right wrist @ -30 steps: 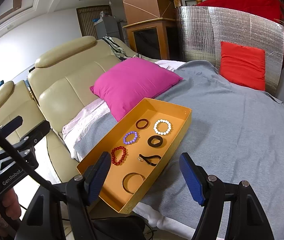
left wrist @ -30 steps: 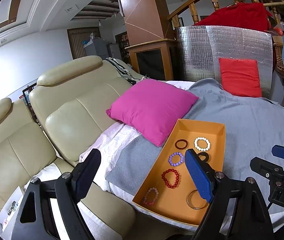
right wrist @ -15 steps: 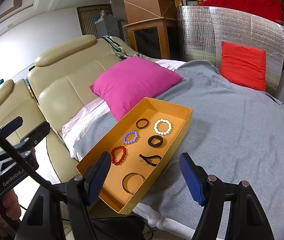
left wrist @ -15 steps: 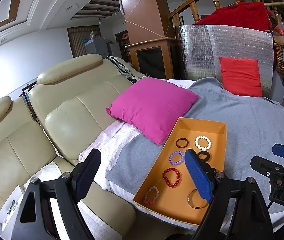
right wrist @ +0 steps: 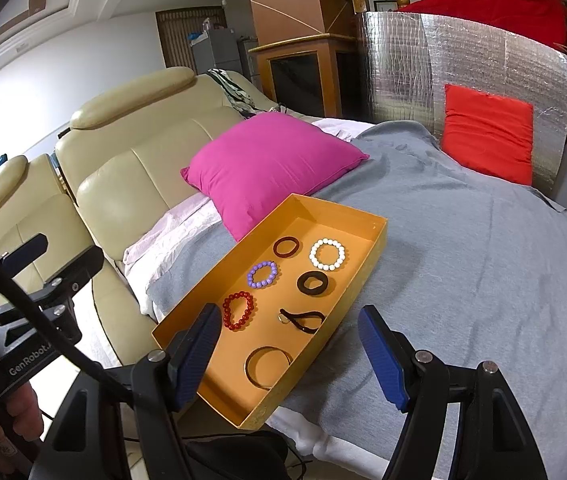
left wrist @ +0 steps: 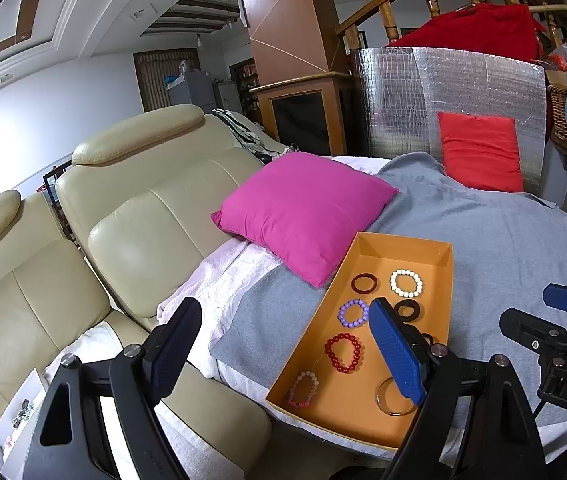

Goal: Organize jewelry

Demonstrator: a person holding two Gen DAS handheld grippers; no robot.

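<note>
Jewelry laid out in two rows inside an orange tray (right wrist: 363,280) on the grey blanket (right wrist: 463,260). Left to right: pink bracelet (left wrist: 303,389), red bracelet (right wrist: 238,310), purple bracelet (right wrist: 262,274), then metal bangle (right wrist: 268,361), black cord (right wrist: 303,319), white bracelet (right wrist: 327,254). Left gripper (left wrist: 283,354) and right gripper (right wrist: 289,350) both spread wide, fingers holding nothing, poised above the tray's near end. Fits either sorting about to start or already done.
</note>
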